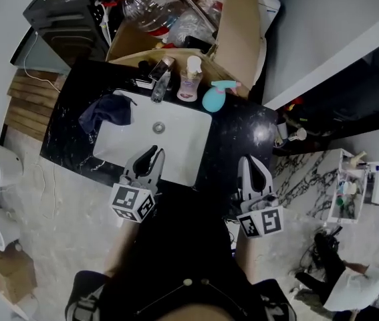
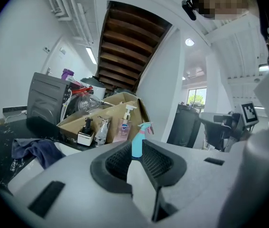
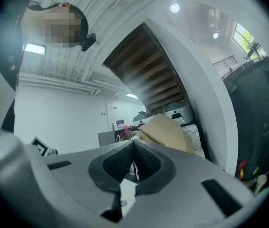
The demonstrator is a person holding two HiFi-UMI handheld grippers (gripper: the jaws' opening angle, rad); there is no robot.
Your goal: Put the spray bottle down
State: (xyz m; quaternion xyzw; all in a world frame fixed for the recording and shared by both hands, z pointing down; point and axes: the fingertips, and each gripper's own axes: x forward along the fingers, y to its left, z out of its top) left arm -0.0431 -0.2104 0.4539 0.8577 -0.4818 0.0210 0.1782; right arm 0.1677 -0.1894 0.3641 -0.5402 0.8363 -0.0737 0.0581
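The teal spray bottle [image 1: 214, 97] stands upright on the black countertop [image 1: 239, 136] behind the white sink [image 1: 176, 149], to the right of a pink pump bottle [image 1: 190, 79]. No gripper touches it. My left gripper [image 1: 154, 154] hovers at the sink's near edge with a narrow gap between its jaws and nothing in them. In the left gripper view, the spray bottle [image 2: 137, 141] shows far off through the gap of the left gripper [image 2: 135, 147]. My right gripper [image 1: 248, 161] is over the counter's near right edge. Its jaws meet, shut on nothing, in the right gripper view [image 3: 134, 146].
A faucet [image 1: 159, 85] and a small dark dispenser [image 2: 84, 133] stand behind the sink. A dark cloth [image 1: 107, 110] lies on the sink's left rim. An open cardboard box [image 1: 236, 25] and a black appliance [image 1: 65, 12] are behind the counter. A person [image 1: 353, 287] crouches at bottom right.
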